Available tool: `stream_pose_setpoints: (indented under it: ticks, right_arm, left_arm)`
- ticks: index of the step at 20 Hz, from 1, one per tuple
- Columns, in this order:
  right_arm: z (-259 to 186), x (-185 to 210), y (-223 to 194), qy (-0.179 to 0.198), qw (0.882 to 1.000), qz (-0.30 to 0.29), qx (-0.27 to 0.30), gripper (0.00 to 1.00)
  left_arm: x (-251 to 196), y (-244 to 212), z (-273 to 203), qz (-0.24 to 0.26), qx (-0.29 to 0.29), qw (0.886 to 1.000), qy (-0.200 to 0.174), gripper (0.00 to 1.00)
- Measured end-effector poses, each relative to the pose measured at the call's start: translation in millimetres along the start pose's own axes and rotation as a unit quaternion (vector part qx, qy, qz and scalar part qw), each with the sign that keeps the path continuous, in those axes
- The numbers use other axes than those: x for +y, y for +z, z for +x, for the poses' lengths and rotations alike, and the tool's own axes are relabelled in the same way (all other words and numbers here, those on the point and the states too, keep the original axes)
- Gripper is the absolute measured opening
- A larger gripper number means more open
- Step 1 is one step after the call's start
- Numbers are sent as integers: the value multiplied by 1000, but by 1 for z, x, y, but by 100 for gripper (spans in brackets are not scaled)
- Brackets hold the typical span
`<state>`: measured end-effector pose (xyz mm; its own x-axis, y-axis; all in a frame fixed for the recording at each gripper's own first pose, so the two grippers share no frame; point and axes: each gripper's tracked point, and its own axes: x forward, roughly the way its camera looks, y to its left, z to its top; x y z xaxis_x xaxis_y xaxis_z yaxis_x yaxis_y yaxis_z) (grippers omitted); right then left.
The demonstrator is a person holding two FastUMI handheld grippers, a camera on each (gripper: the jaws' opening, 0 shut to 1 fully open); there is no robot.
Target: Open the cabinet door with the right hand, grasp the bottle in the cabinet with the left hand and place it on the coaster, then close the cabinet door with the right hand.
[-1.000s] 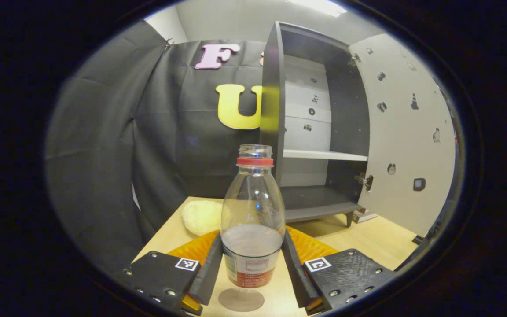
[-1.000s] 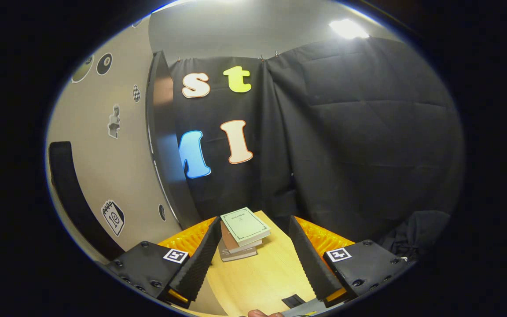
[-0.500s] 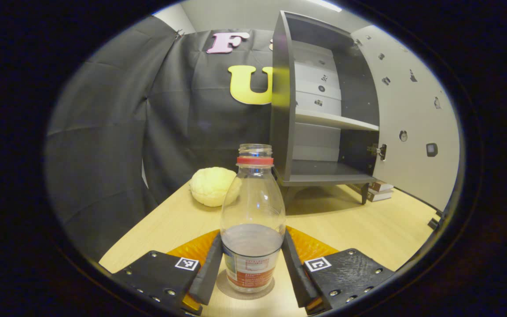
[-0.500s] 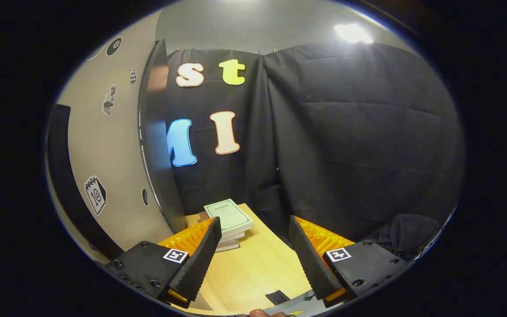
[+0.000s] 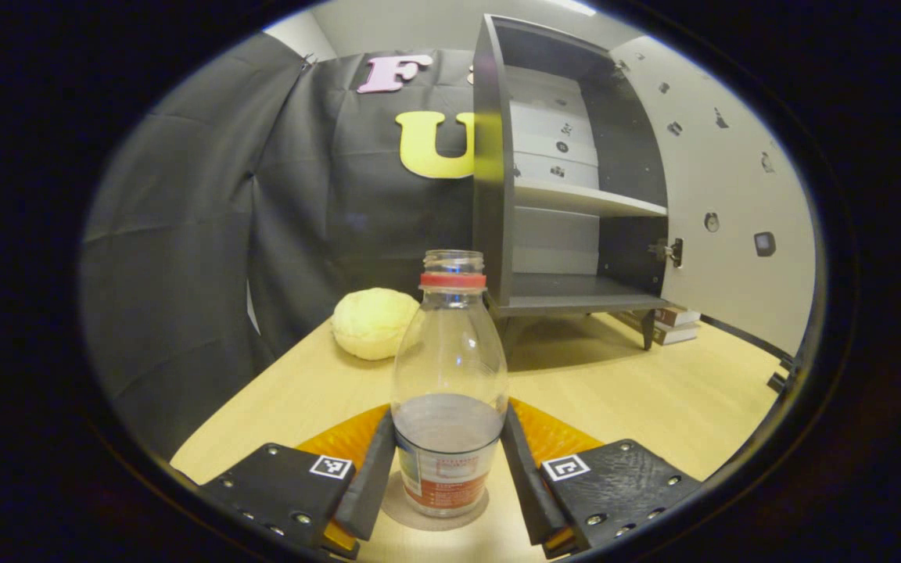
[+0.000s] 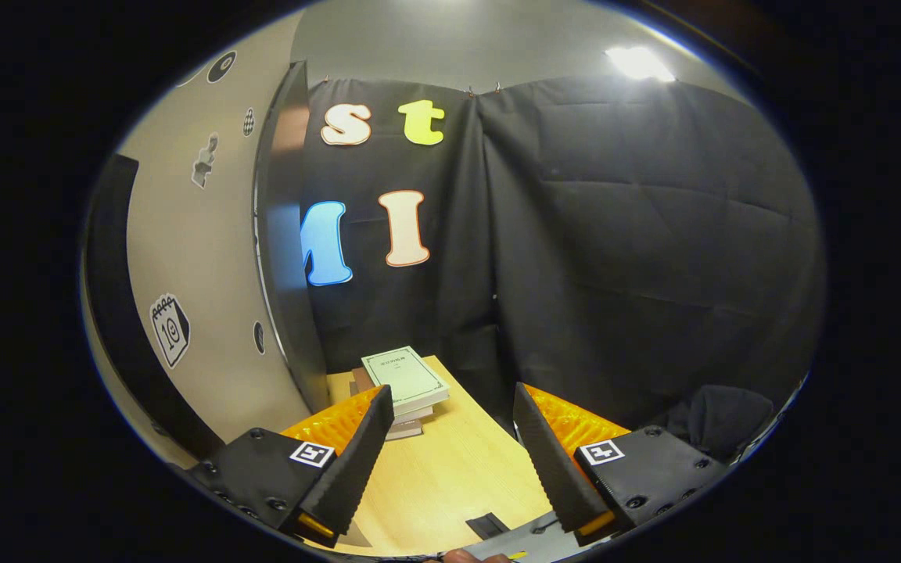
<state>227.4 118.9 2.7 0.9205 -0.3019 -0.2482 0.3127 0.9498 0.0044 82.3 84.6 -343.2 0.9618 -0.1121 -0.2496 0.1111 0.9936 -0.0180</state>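
In the left gripper view the left gripper (image 5: 447,469) grips the bottle (image 5: 449,375) low on its body, one finger pressed to each side of the labelled part; the bottle stands upright on the round coaster (image 5: 435,512), whose edge shows beneath its base, and the coaster lies on the pale wooden table (image 5: 638,399); the bottle is clear, has no cap, carries a red ring under its open mouth, and holds a little liquid up to about the top of the label; behind the bottle and well apart from it stands the dark cabinet (image 5: 489,172) on short legs, with one pale shelf across its middle and nothing on either level; the cabinet door (image 5: 724,203) hangs wide open to the right of the cabinet, its inner face pale and dotted with small stickers; to the left of the cabinet, near its front corner, a pale yellow lumpy round thing (image 5: 375,322) rests on the table; a stack of books (image 5: 673,324) lies just beyond the cabinet's right leg; in the right gripper view the right gripper (image 6: 450,453) is spread apart with nothing between its fingers, above the table; the open door stands just to its left, and the stack of books lies ahead beside the door's lower edge.
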Motion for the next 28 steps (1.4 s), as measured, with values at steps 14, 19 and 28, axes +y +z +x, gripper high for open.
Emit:
stream_pose_setpoints:
  ticks: [14, 19, 28]
  right_arm:
    - [10, -12, -19, -3, 1000, 26, 16, 98]
    - [8, -13, -31, -3, 999, 25, 22, 98]
    - [2, -21, -45, -11, 998, 50, 34, 98]
  left_arm:
    - [3, 15, -17, 1, 10, 1000, 12, 83]
    - [2, 31, -21, 12, -1, 1000, 13, 92]
    - [6, 97, -41, 4, -43, 999, 13, 92]
